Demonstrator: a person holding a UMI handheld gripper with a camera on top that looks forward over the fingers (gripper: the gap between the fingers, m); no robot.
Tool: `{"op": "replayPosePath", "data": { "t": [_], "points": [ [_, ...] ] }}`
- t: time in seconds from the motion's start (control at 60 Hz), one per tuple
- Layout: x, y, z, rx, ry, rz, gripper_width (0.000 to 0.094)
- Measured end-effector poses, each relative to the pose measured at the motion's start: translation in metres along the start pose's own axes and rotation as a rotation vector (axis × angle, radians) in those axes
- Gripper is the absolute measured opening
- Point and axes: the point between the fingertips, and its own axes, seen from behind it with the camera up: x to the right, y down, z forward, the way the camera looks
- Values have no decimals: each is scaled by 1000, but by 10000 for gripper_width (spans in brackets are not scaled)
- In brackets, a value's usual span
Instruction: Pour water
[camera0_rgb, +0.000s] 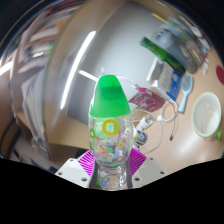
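Between the two fingers of the gripper (110, 172) stands a clear plastic bottle with a bright green domed cap and coloured printed figures on its body (109, 135). The magenta pads (89, 161) on the fingers' inner faces lie against the bottle's lower sides, one at each side, so the gripper is clamped on the bottle and the bottle rises upright straight ahead of the camera. The green cap (109, 97) tops the bottle, and the bottle's transparent base sits low between the fingertips.

Just beyond the bottle, to its right, a pink and white packet (148, 99) lies on a pale wooden counter (170, 125), with a thin white cord (168, 120) curling across the counter near it. Further right on the counter sits a round white bowl with a green rim (207, 115). Behind these, a green and white box (158, 50) leans among other cluttered items that are too small to tell apart.

To the left of the bottle the surroundings are blurred grey and white; a long bright strip of light (72, 68) runs slantwise there, and what lies around it cannot be made out. I cannot tell whether there is water in the bottle.
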Motion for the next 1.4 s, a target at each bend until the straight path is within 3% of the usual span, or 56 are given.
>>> {"op": "replayPosePath", "data": {
  "t": [0.183,0.367,0.55,0.7,0.833,0.95,1.1,1.2,1.267,1.333,1.4],
  "points": [
    [44,-39,-21,12,-11,598,416],
    [48,-54,-30,31,-122,1079,419],
    [45,-66,-31,65,-205,1297,418],
    [41,-68,-32,66,-212,1320,418],
    [26,-66,-35,29,-201,1152,416],
    [-11,-90,-68,29,-231,549,417],
    [-68,-182,-123,207,-227,-214,420],
    [-61,-264,-157,417,-91,-623,419],
    [-27,-309,-178,523,90,-828,418],
    [27,-337,-169,547,283,-963,417],
    [105,-347,-172,517,400,-1025,418]
  ]
}}
